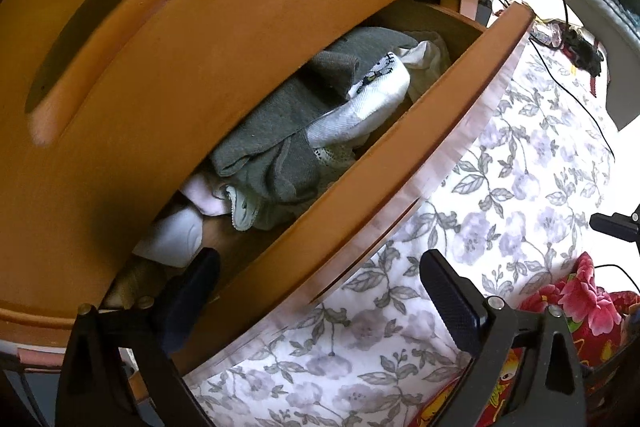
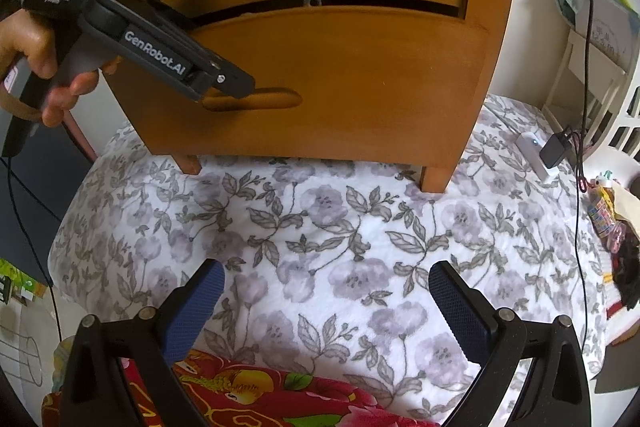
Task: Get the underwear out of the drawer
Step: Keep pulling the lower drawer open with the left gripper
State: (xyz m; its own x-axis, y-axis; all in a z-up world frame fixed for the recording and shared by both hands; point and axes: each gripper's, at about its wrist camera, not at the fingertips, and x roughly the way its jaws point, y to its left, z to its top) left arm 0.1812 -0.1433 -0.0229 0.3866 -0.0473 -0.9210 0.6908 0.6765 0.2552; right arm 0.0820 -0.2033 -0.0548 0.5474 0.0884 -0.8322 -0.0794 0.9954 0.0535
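Underwear (image 1: 280,147) lies heaped in the drawer (image 1: 400,155), grey and white pieces filling its middle, more white cloth toward its near end. The drawer is pulled only partly out of the cabinet (image 1: 160,47), which stands on a floral bedspread (image 1: 500,227). The left gripper (image 1: 316,299) straddles the drawer's front edge, jaws wide apart and holding nothing, one finger inside, one outside. The right gripper (image 2: 326,303) hangs over the bedspread, well apart from the cabinet, wide open and empty. The step looks like reaching in; next, the left gripper must move over the grey piece and close on a fold.
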